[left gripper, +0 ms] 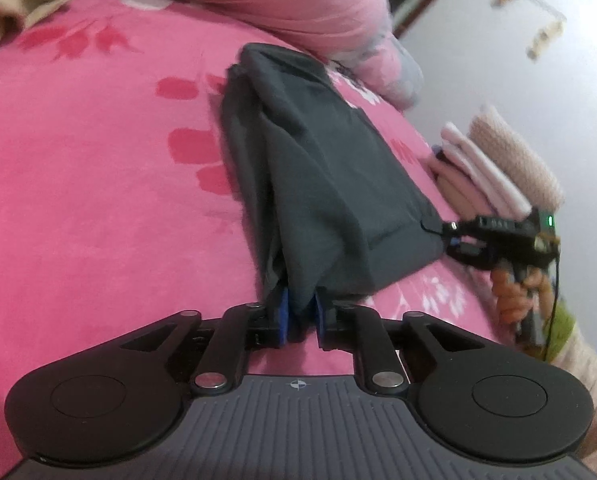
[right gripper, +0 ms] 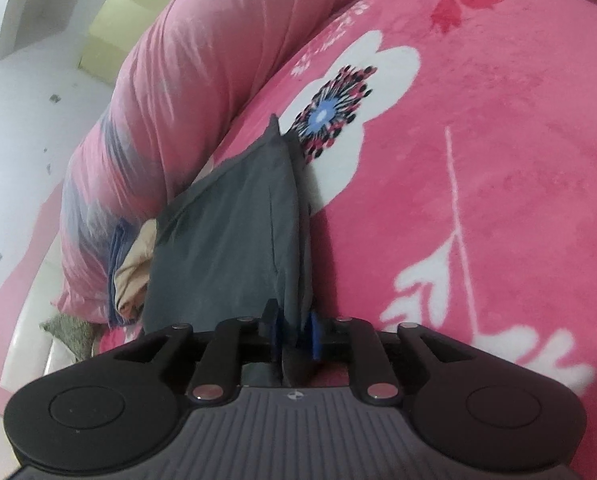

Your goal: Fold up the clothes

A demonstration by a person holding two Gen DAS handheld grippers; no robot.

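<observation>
Two grippers pinch the same dark grey garment (left gripper: 310, 184) at separate corners of its near edge, which suggests a fold carried by both ends at once so the cloth stays square. The left gripper (left gripper: 301, 316) has its blue pads (left gripper: 283, 312) closed narrowly on a bunched corner, and the fabric rises from them in a tented ridge instead of lying flat. The right gripper (right gripper: 295, 330) is likewise clamped on cloth, with a layered edge standing up between its pads; in the left view the right gripper shows at the garment's other corner, held by a hand (left gripper: 514, 292). The garment sits on the pink blanket (left gripper: 98, 184), already doubled into a long narrow shape, its far end near the pink quilt (left gripper: 298, 4) rolled along the bed's back. Beside it, at the bed edge, lies a stack (left gripper: 494, 168) of pale folded items, probably finished pieces. My guess is that the near edge is about to be carried over toward the far end; the thick, layered grip risks an inner layer slipping free and skewing the fold.
</observation>
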